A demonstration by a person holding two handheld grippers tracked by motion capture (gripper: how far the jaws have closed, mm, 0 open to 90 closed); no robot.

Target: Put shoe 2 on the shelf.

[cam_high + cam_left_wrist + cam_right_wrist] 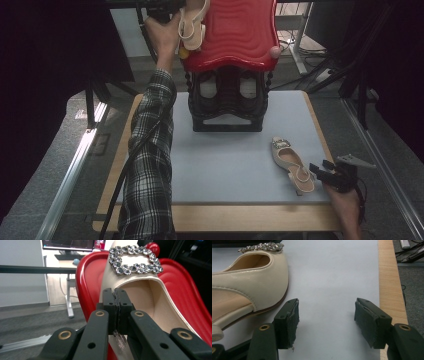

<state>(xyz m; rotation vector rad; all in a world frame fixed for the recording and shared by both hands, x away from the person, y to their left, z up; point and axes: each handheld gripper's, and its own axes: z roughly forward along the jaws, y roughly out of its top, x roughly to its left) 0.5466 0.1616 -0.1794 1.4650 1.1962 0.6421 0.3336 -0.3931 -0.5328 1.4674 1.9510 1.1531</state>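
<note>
A cream slingback shoe [192, 25] with a crystal buckle hangs at the left rim of the shoe rack's red wavy top [235, 30]. My left gripper [167, 12] is shut on it. In the left gripper view the jaws [115, 293] pinch the side wall of that shoe [140, 290], with the red top [182, 290] behind it. The matching shoe [292, 162] lies on the grey mat [225, 160] at the front right. My right gripper [320, 170] rests just right of its heel, open. In the right gripper view the shoe [249, 285] lies left of the empty jaws [327, 322].
The black rack [227, 107] stands at the back middle of the mat, with a pair of dark shoes [207, 85] on its lower shelf. The wooden table edge [225, 217] runs along the front. A plaid sleeve [150, 165] crosses the table's left side.
</note>
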